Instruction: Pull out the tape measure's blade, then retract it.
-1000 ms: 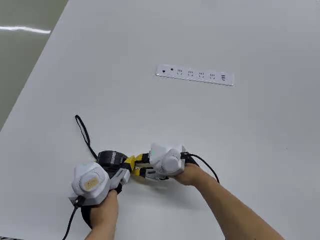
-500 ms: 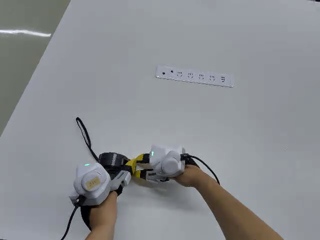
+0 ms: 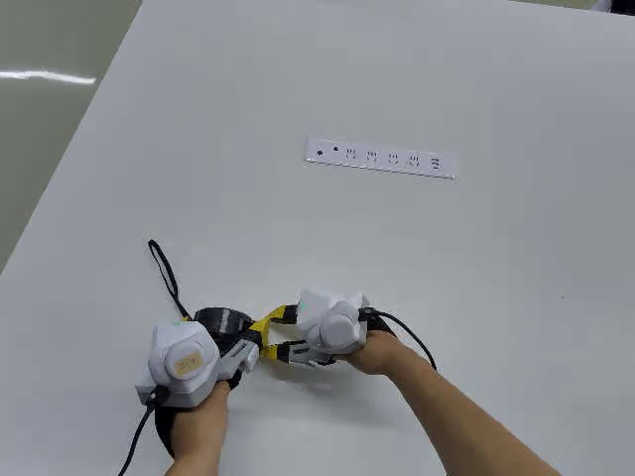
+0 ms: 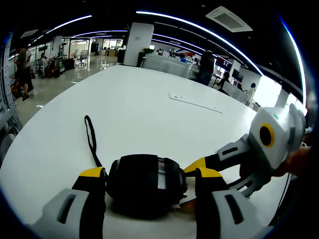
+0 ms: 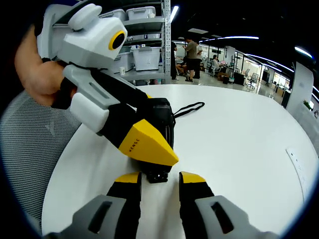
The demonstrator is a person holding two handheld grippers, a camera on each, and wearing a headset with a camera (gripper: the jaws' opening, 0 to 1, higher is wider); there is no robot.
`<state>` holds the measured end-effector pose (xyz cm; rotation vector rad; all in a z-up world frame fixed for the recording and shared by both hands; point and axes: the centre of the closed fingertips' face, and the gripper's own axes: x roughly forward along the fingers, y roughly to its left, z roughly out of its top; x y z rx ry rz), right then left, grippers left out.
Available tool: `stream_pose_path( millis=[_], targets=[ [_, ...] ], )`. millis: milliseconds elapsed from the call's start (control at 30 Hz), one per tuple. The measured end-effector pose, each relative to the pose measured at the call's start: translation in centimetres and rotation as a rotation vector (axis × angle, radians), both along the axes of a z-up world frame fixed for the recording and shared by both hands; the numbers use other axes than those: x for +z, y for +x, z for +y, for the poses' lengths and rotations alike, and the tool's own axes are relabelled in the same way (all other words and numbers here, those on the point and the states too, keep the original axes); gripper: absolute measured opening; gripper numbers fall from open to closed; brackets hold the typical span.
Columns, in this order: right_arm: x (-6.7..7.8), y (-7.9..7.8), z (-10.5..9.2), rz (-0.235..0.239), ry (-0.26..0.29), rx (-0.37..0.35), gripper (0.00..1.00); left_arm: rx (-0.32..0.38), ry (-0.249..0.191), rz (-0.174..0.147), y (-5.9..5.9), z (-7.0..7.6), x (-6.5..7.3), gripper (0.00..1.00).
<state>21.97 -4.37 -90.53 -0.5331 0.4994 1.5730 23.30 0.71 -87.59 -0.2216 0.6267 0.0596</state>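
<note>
Currently the white table [image 3: 476, 297] carries everything, and both grippers work at its near edge.

Left gripper [image 3: 230, 335]: held in the left hand [image 3: 198, 426], white body low in the head view. In its own view the two yellow-tipped jaws stand wide, one against each side of the tape [image 4: 144, 184], closed on the black case. The case rests on the table between them.

Right gripper [image 3: 268, 334]: held in the right hand [image 3: 372, 349], pointing across at the tape from the right side. In the left gripper view its upper yellow tip sits just beside the case's right edge. In its own view the jaws stand narrow but parted, with a slim gap showing between the tips.

Power strip [image 3: 380, 158]: long, white, lying flat farther out on the table, well apart from the grippers.

Tape position: near the table's front-left part, just beside the right gripper's tips, upright on its edge as far as I can tell.

Strap [image 3: 165, 273]: thin black loop trailing from the case, away from the person, lying slack on the table.

Tab [image 5: 157, 177]: small black piece at the case's mouth, between the right gripper's tips. A little space shows on each side of it, so no pinch is visible.
</note>
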Motion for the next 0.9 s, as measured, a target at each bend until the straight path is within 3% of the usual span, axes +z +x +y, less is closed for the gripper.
stream_pose_path(
  millis=[500,900],
  targets=[
    [1.6,-0.7,-0.7,0.012,-0.005,-0.059,0.42,-0.1,0.014,-0.007,-0.6,-0.2,1.1,0.81],
    [2.6,-0.7,-1.7,0.033,-0.013,-0.143,0.56,-0.221,0.071,-0.032,-1.4,0.2,2.7,0.86]
  ],
)
